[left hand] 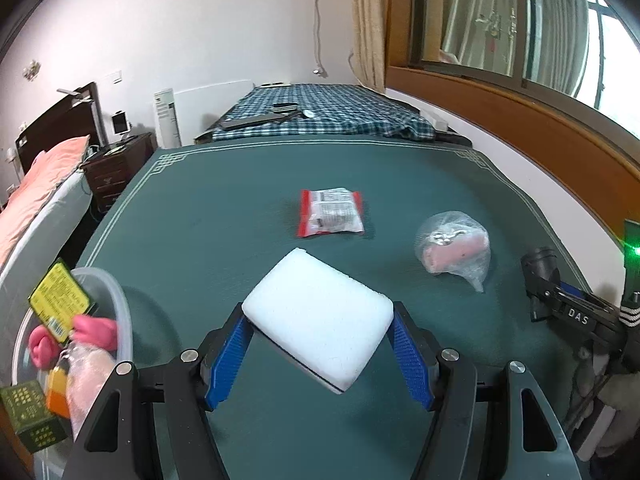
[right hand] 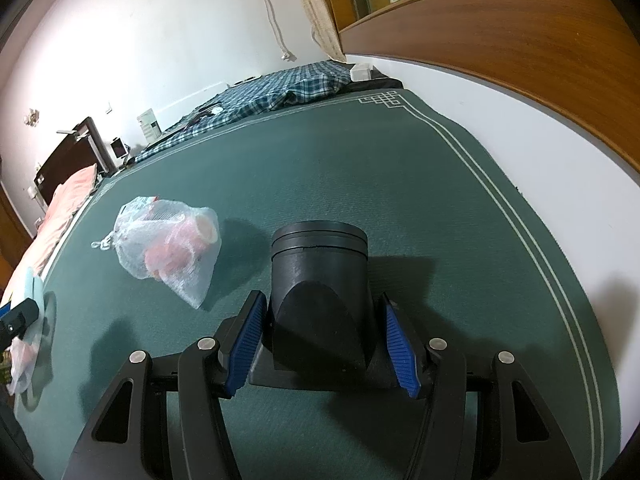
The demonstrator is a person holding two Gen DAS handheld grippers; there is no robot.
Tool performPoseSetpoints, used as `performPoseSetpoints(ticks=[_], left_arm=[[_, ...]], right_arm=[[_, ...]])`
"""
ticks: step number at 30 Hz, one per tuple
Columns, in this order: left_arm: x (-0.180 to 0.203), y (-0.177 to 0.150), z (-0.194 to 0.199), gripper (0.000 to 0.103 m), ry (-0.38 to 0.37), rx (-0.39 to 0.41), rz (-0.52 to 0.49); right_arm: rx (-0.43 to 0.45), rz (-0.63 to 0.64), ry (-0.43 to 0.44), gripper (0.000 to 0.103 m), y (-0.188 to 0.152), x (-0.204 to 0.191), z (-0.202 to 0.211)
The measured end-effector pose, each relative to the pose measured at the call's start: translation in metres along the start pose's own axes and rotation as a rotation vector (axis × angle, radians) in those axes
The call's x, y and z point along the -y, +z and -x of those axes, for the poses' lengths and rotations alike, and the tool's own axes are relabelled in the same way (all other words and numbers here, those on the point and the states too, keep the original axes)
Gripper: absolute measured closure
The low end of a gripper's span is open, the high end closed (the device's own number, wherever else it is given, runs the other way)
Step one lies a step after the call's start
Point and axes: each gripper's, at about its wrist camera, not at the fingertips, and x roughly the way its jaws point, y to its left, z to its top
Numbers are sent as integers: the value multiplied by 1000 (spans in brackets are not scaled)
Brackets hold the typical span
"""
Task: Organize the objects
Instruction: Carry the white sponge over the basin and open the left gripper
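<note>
The white sponge [left hand: 318, 320] is closest, low in the middle of the left view. The left gripper [left hand: 318, 344] squeezes it from both sides with its blue pads [left hand: 226, 360] and holds it tilted, up off the green table [left hand: 224, 216]. I think it is on its way to the clear tub [left hand: 120, 304] at the lower left, which already has a yellow pack [left hand: 60, 300] and pink things in it.

In the right view, the right gripper [right hand: 320, 340] is closed on a black tube [right hand: 320, 280], low in the middle, so it can be moved too.

Farther out, a red snack bag [left hand: 331, 212] lies flat in the middle of the table. A net bag [left hand: 454, 246] with pink stuff sits to its right. Both are well apart from the tub, so they are not put away yet.
</note>
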Motion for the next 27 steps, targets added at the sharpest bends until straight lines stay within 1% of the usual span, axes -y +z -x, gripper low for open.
performPoseSetpoints(ticks=[11,17,19,21,23,27], left_arm=[[-51,-11,23,32,80,24,82],[-88,-20,41,31,138,43,129],[-99,-22,46,31,157,48,143],[-112,-25,51,31,179,54,162],[-126,-28,56,31,199,58,183],[-153,-34,64,31,238,60,223]], right_arm=[[-26,21,44,44,-22,-16,15],[-44,-3,89,45,-30,-25,24],[-41,0,101,46,-33,-31,30],[-44,1,117,52,-34,-37,34],[-47,2,140,52,-36,-45,38],[-49,38,142,53,-38,-61,38]])
